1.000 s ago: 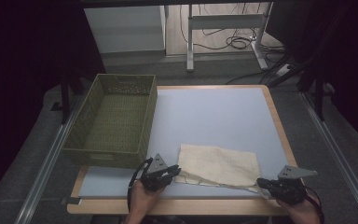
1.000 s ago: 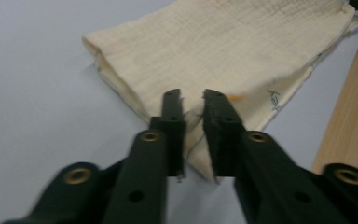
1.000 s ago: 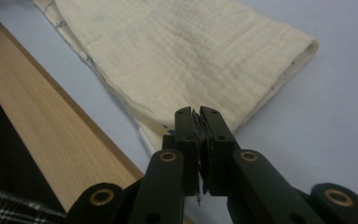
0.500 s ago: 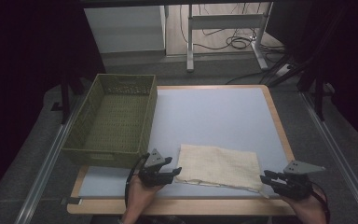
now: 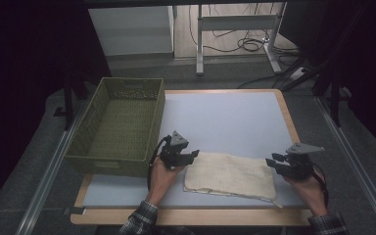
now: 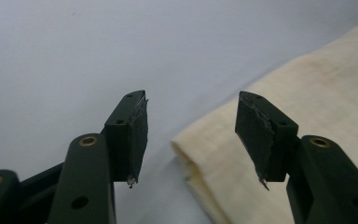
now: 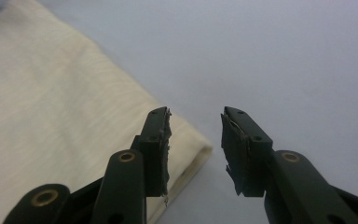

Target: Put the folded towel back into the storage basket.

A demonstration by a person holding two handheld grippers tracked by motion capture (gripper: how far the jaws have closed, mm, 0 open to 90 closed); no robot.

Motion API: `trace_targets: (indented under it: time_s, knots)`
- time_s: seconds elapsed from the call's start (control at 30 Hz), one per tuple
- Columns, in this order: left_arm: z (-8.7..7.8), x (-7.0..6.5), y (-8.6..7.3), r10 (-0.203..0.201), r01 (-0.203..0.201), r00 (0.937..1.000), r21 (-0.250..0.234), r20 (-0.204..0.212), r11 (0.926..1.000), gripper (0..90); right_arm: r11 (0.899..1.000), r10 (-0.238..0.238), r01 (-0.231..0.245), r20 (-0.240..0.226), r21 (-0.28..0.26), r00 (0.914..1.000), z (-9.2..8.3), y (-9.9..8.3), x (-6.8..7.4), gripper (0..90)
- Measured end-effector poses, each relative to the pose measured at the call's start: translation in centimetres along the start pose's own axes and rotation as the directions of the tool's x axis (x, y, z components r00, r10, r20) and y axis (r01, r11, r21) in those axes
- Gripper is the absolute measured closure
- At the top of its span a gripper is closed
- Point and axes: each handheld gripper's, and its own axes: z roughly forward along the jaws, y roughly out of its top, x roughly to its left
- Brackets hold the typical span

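dark floor and metal rails ring the table (image 5: pixel 235 117), a smooth pale blue top in a light wood frame. on the table's left edge sits a green basket (image 5: pixel 119 125), rectangular, with woven mesh walls. right of the basket, near the table's front edge, lies the cloth (image 5: pixel 230 175), cream, soft, finely ribbed, folded into a flat oblong with rounded folded corners. the left gripper (image 5: pixel 188 156), black with brass rivets, hangs between the basket and the cloth's left end, jaws wide apart over that corner. the right gripper (image 5: pixel 273 163) hangs at the cloth's right end, farthest from the basket, jaws parted more narrowly astride the far corner, holding nothing. since a second ago both grippers have moved up from the front edge to the cloth's ends; cloth and basket lie as before.
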Motion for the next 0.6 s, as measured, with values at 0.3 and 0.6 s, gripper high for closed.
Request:
trace_targets:
  time_s: [0.3, 0.6]
  knots:
    - [2.2, 1.0, -1.1, -0.013, 0.013, 0.9999, 0.081, -0.012, 0.9966, 46.6, 0.997, 0.013, -0.011, -0.027, 0.073, 0.9995, 2.8, -1.0, -0.3, 68.7]
    - [1.4, -0.2, -1.3, 0.047, -0.051, 0.9972, 0.069, 0.057, 0.9963, 85.9, 0.997, -0.023, 0.024, -0.021, 0.079, 0.9995, 2.4, 0.3, 0.1, 85.4]
